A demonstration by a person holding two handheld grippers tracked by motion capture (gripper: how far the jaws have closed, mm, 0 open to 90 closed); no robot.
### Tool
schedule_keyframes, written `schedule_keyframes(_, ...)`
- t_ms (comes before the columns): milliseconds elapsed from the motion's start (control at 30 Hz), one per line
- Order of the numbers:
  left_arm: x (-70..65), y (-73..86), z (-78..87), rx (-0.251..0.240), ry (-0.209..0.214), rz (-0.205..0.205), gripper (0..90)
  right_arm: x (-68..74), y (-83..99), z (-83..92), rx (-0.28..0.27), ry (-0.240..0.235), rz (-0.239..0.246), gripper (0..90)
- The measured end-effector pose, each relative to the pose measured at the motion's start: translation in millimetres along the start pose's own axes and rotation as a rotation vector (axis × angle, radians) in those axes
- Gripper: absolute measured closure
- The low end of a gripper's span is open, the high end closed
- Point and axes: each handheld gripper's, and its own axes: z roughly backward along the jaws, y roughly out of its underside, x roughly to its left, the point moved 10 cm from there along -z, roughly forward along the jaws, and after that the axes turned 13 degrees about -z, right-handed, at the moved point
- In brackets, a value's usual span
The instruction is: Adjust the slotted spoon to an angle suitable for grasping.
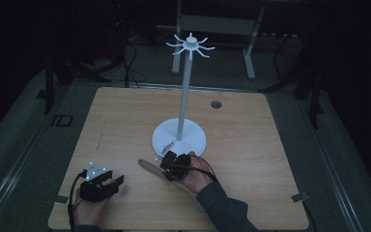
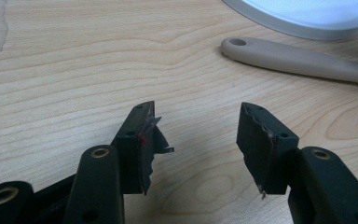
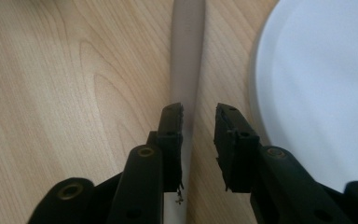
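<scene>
A beige utensil handle (image 1: 148,166) with a hole at its end lies flat on the wooden table (image 1: 125,121), just in front of the white stand's round base (image 1: 193,140). My right gripper (image 1: 168,160) is down over the handle. In the right gripper view its jaws (image 3: 199,112) stand partly open on either side of the handle (image 3: 187,56); the left jaw is close against it and a gap shows on the right. My left gripper (image 1: 112,181) rests near the front left of the table, wide open (image 2: 198,109) with nothing in it, pointing towards the handle (image 2: 298,58).
The white stand has a tall pole (image 1: 184,92) topped by a ring of hooks (image 1: 191,46). Its base (image 3: 317,93) lies just right of my right gripper's jaws. A small round hole (image 1: 216,104) sits in the far part of the table. Dark floor and table legs lie beyond.
</scene>
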Motion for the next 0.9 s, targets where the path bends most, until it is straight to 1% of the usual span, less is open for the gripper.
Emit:
schedule_keyframes(167,-0.2,0.1,-0.2,0.001,0.001,0.000,47.6,1.6,0.4,-4.4,0.032,-0.007,-0.012,72.2)
schedule_keyframes(200,-0.3,0.0,-0.4,0.000,0.001,0.000,47.6,1.3,0.2,-5.4,0.033,-0.008,-0.009,72.2)
schedule_keyframes(367,-0.6,0.4,-0.8,0.004,0.004,-0.002,47.6,2.0,2.8,-11.5,0.073,-0.018,-0.013,70.6)
schedule_keyframes(467,-0.5,0.4,-0.9,0.004,0.003,-0.001,47.6,3.0,2.7,-14.3,0.094,-0.030,-0.026,69.6)
schedule_keyframes(700,-0.3,0.4,-0.4,0.002,0.005,0.002,47.6,5.5,2.1,-23.0,0.148,-0.038,-0.022,69.8)
schedule_keyframes(900,0.0,0.8,-0.4,0.002,0.006,-0.002,47.6,6.8,0.9,-28.8,0.160,-0.034,-0.019,71.5)
